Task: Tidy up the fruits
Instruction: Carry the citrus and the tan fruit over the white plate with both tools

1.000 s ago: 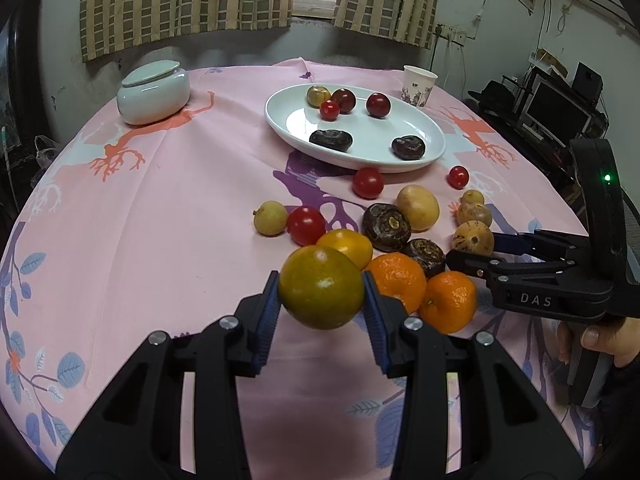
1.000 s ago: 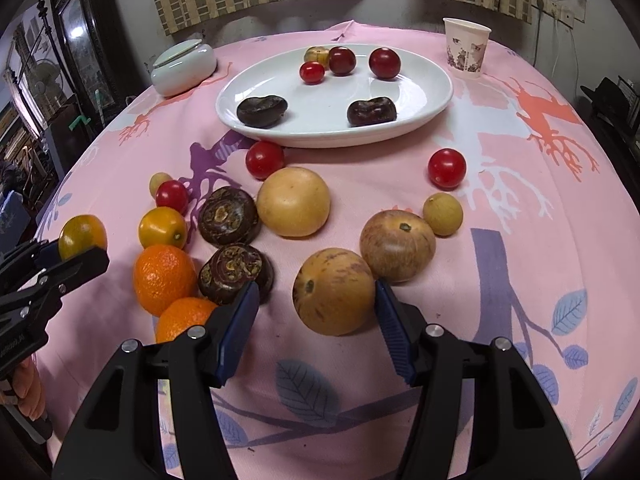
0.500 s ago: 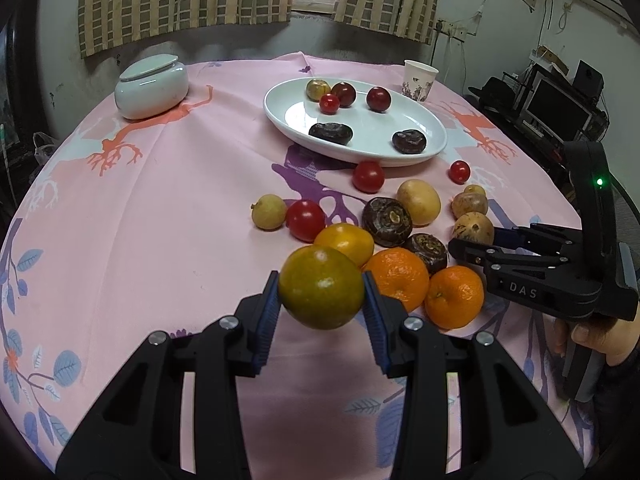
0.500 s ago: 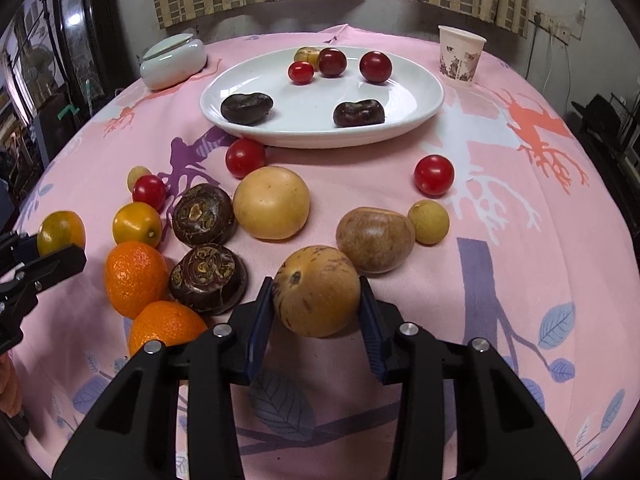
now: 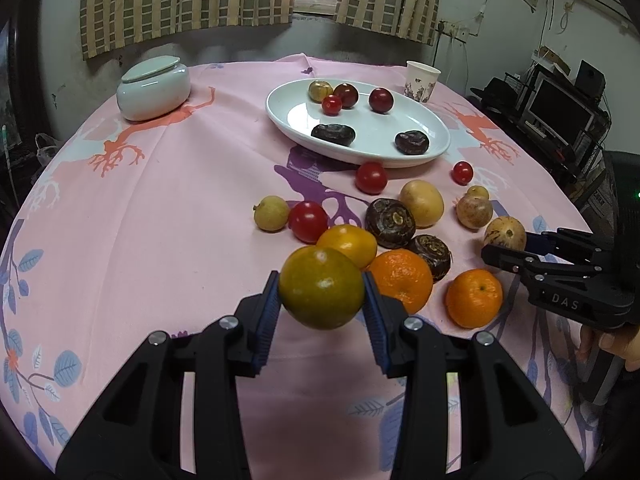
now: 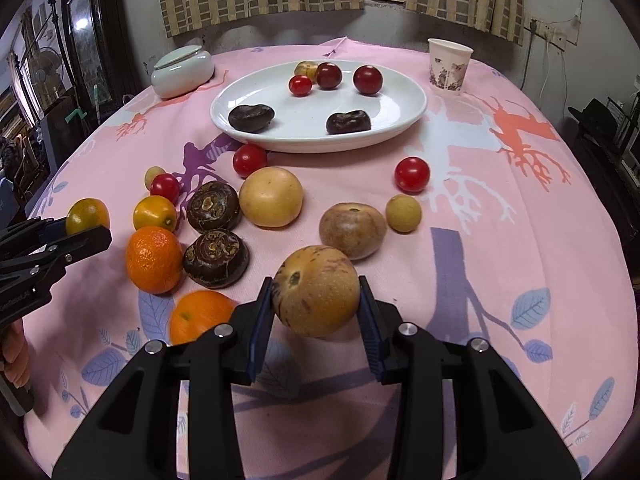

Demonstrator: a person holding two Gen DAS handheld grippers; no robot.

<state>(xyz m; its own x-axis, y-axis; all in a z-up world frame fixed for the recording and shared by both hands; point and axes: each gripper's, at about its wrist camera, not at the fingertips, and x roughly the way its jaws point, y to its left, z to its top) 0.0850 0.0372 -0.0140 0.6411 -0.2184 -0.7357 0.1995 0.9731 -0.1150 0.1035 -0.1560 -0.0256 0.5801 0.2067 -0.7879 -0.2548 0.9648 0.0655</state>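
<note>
Orange (image 6: 196, 314) partly behind right gripper (image 6: 316, 322)

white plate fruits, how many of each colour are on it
bright red cherry tomato: 1
dark red fruits: 2
yellow-brown fruit: 1
dark brown fruits: 2
total on the white plate: 6

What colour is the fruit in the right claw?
Tan-yellow with purplish streaks and specks, the fruit shows best in the right wrist view, held in the right claw.
</note>
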